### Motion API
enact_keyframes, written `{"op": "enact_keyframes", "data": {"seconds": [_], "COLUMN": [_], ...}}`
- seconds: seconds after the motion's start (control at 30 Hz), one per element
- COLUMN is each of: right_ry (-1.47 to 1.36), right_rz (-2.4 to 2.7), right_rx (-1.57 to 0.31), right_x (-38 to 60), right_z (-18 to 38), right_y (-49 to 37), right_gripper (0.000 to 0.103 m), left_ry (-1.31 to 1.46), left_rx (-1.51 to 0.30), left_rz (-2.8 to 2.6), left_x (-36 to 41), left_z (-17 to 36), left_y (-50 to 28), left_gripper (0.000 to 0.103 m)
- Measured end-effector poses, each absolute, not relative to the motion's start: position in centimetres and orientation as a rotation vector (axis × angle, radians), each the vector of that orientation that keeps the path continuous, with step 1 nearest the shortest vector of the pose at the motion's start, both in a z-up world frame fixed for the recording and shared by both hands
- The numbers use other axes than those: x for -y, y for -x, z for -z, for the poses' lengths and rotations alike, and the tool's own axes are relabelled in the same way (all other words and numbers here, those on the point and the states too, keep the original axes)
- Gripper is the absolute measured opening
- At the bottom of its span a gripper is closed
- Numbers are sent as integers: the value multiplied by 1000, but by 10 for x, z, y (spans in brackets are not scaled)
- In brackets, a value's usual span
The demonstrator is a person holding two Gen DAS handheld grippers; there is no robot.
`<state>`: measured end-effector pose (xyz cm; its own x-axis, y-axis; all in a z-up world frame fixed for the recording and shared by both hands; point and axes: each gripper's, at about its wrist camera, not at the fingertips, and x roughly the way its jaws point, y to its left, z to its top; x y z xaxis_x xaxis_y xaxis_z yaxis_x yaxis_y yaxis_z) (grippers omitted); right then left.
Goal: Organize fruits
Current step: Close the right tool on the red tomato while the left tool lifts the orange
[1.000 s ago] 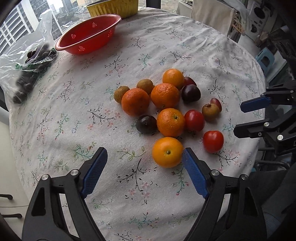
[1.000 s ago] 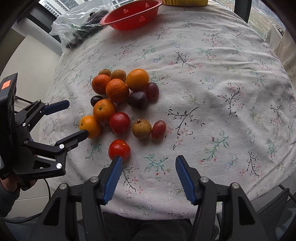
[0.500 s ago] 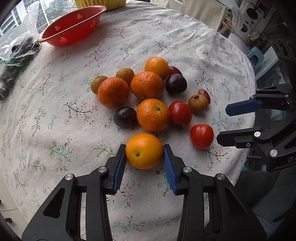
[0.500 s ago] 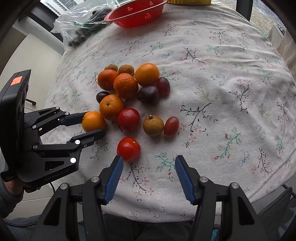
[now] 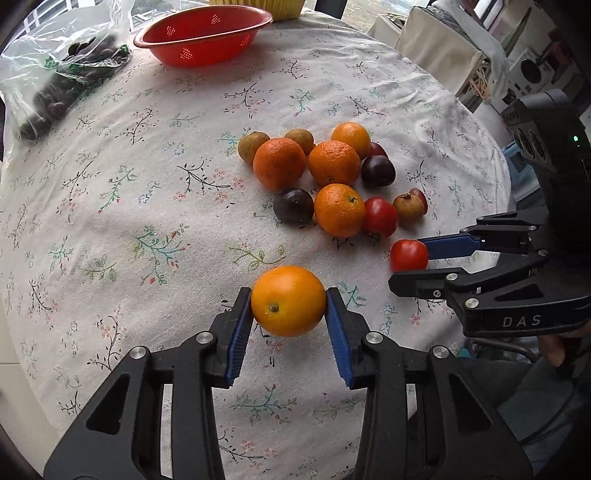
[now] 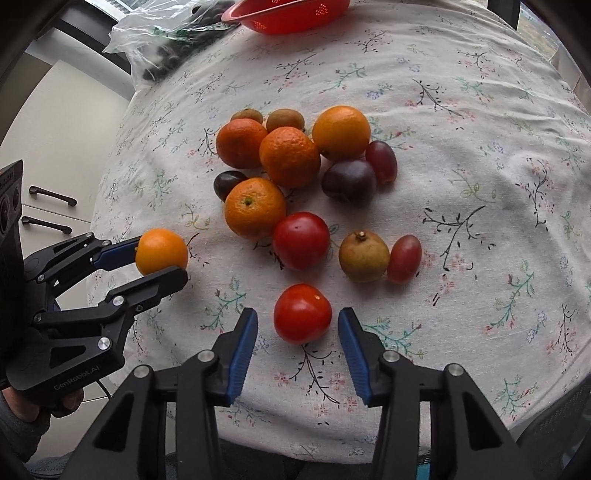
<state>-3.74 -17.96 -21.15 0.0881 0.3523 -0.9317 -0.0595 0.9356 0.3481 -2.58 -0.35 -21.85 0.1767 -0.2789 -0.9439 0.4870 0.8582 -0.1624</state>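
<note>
fruit sits loose in a cluster on the tablecloth (image 5: 155, 206), and two pieces are being dealt with at once. the left gripper (image 5: 289, 310) is clenched on a smooth orange (image 5: 288, 301), its blue pads pressed to the widest part on either side, just off the near edge of the cluster. the right gripper (image 6: 297, 330) has its jaws closing around a red tomato (image 6: 302, 313); the tomato lies between the pads on the cloth, but a gap shows on both sides, so nothing is gripped yet.

the orange looks firm and fairly heavy for its size, with a slightly waxy skin. a grip across its middle, as now, should hold, since a round fruit squeezed off-centre tends to pop out. the tomato is likely softer and thin-skinned, and would bruise or split under a hard pinch, so a light squeeze across its broadest part seems wise. it is round and may roll if one pad meets it first.

behind these lie the other oranges (image 6: 290, 157), a second tomato (image 6: 301, 240), dark plums (image 6: 349, 181), small brown fruits (image 6: 364, 256) and red grapes (image 6: 404, 258), many touching one another, so lifting one may nudge its neighbours. a red colander (image 5: 203, 33) stands at the far side of the table, well apart from the cluster, beside a clear bag (image 5: 55, 74) of dark fruit; the colander looks a likely place for sorted fruit, though that is a guess.
</note>
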Motion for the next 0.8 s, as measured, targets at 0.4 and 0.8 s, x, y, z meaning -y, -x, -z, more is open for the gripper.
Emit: {"op": "enact_keyframes", "data": {"seconds": [0.4,0.8], "right_ry": [-110,-213], "right_rz": [-312,-338], "right_rx": [-1459,-1385], "right_x": [170,196], "right_z": [211,165], "right_y": [37,27], "right_gripper": [34,34], "left_ry": [-134,-69], "left_rx": [-1299,-1250], "left_rz": [508,487], "left_x": [-14,-16], "left_z": [220,197], "left_y": [44,18], "left_gripper": [37,37]}}
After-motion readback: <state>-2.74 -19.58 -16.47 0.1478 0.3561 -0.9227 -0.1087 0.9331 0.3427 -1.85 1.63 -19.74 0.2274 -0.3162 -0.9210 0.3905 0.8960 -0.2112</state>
